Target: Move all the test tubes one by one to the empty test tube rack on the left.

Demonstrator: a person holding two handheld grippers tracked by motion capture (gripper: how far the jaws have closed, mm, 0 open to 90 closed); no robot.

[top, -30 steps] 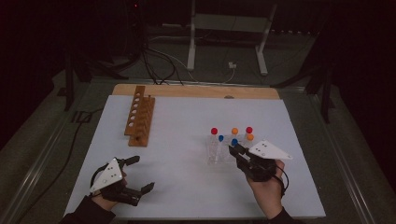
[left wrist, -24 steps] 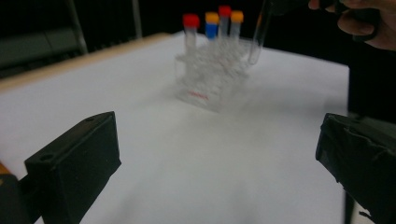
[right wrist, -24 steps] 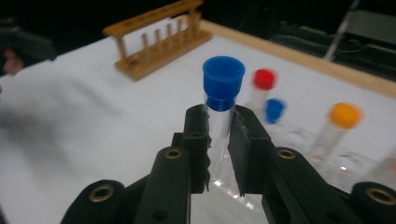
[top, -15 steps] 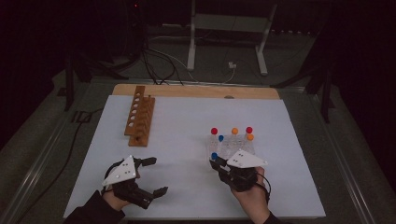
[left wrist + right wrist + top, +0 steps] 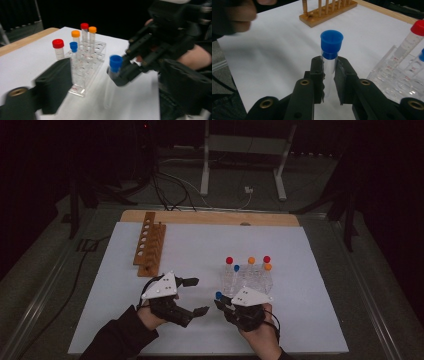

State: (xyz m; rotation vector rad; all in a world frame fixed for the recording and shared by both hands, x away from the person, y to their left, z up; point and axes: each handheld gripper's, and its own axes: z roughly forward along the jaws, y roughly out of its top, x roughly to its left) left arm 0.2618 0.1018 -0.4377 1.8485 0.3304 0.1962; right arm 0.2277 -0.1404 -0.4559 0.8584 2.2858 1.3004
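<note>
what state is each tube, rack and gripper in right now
right gripper: shut on the blue-capped tube
blue-capped tube: capped, upright, held out of the rack
left gripper: jaws just closing, still apart, nothing between them
clear rack: standing on the white mat, five capped tubes upright in it
wooden rack: standing, holes unfilled
</note>
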